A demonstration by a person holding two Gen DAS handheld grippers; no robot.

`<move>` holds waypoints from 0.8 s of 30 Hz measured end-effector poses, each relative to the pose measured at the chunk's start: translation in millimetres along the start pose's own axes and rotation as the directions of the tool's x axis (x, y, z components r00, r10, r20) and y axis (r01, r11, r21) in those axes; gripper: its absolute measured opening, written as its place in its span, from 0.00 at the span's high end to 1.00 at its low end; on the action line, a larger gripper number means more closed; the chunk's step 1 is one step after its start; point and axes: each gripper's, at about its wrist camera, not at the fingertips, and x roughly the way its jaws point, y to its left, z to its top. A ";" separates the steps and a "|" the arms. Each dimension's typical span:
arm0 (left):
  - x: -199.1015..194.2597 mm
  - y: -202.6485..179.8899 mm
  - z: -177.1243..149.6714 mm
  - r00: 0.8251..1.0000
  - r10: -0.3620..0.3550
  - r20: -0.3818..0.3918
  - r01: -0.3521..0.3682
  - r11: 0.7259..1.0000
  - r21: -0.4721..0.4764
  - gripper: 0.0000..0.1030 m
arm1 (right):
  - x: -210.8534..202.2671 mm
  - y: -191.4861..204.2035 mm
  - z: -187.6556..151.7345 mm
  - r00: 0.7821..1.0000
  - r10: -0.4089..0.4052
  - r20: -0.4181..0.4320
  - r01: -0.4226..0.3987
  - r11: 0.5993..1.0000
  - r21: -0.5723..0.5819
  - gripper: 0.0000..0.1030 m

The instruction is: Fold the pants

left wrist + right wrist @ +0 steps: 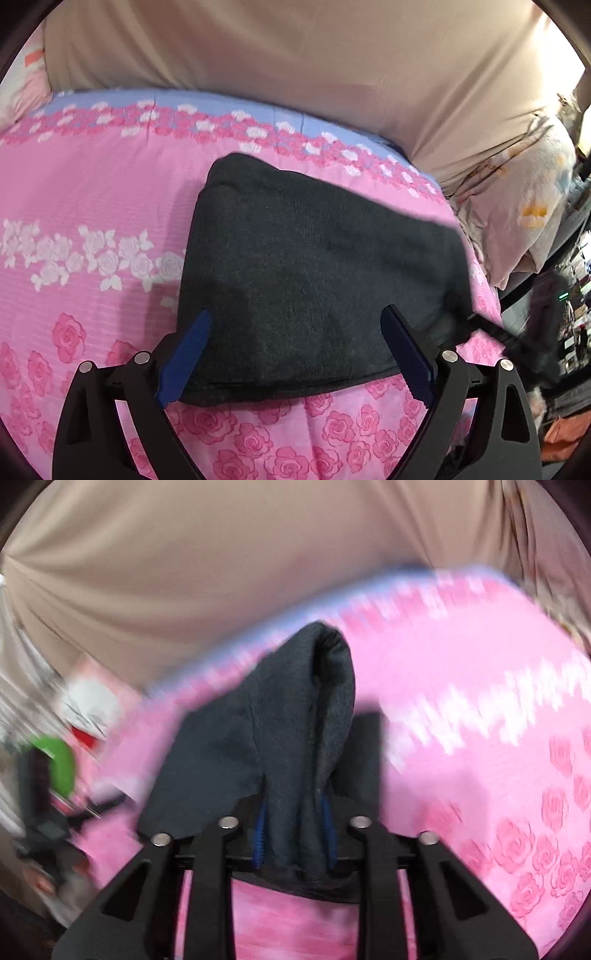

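In the left wrist view, the pants (314, 266), dark grey and fleecy, lie folded into a thick stack on a pink bedspread (92, 206) printed with roses, with a blue band along its far edge. The left gripper (295, 321) stands wide apart over the near part of the stack; its blue-padded fingers (188, 354) flank the cloth on either side, and the pads do not press on it. The near edge of the stack shows several layers lying one on another. A plain beige sheet (295, 55) hangs behind the bed, and a pale flowered cloth (524, 206) sits at the right edge of the bed. At the right side of the stack a black gripper part (517, 343) shows, blurred. In the right wrist view, much of the picture is smeared by motion. The right gripper (294, 836) is nearly together and clamped on a bunched fold of the pants (295, 720), which rises between the blue pads (260, 834) and stands up in a hump beyond them. The rest of the dark cloth spreads to the left on the bedspread (480, 775). At the far left lie blurred things, one green (61, 760) and one white (92, 701), which cannot be made out.
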 end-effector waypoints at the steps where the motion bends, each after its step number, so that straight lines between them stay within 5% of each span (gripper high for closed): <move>1: 3.1 3.8 0.7 1.000 -0.004 -0.007 0.004 1.000 -0.019 0.12 | -2.1 -2.6 -3.4 0.999 0.031 0.031 -0.031 0.999 0.025 0.70; 3: 1.1 9.7 1.1 1.000 0.004 0.002 -0.004 0.999 -0.038 0.12 | -13.9 1.2 -6.3 0.997 0.047 0.062 -0.049 0.998 0.026 0.62; 5: -3.1 18.1 3.0 1.000 0.023 0.009 -0.022 0.998 -0.066 0.12 | -25.3 4.3 -6.9 0.992 0.047 0.121 -0.050 0.999 0.018 0.40; 10: 8.0 46.7 6.9 0.996 0.086 0.008 -0.084 0.985 -0.150 0.12 | -9.5 1.3 -8.0 0.997 0.029 0.075 -0.033 0.998 0.053 0.37; 13: 27.4 63.0 5.1 0.998 0.042 -0.039 -0.049 0.980 -0.193 0.13 | -1.3 -9.3 -7.4 0.998 0.018 0.055 -0.022 0.997 0.068 0.34; 14: 25.6 58.6 4.9 0.999 0.049 0.000 -0.048 0.987 -0.150 0.40 | -2.3 -6.2 -7.6 0.998 0.016 0.056 -0.020 0.998 0.061 0.33; 15: 34.1 54.3 5.7 0.998 0.022 -0.051 -0.027 0.993 -0.113 0.75 | -0.2 -3.0 -6.6 0.999 0.012 0.049 -0.014 0.999 0.051 0.35; 17: 32.3 53.6 9.0 0.999 0.017 -0.039 -0.022 0.993 -0.115 0.84 | 2.5 3.7 -5.5 0.999 0.023 0.035 -0.024 0.999 0.035 0.67; 21: -4.2 59.4 16.7 0.999 -0.050 0.012 0.051 0.990 -0.130 0.86 | -20.9 32.4 -6.8 0.997 0.056 0.061 -0.054 0.998 -0.031 0.73; 24: -36.0 67.9 9.4 1.000 -0.005 0.020 0.007 0.993 -0.115 0.84 | -20.1 44.4 -18.7 0.993 0.120 0.001 -0.120 0.992 -0.048 0.71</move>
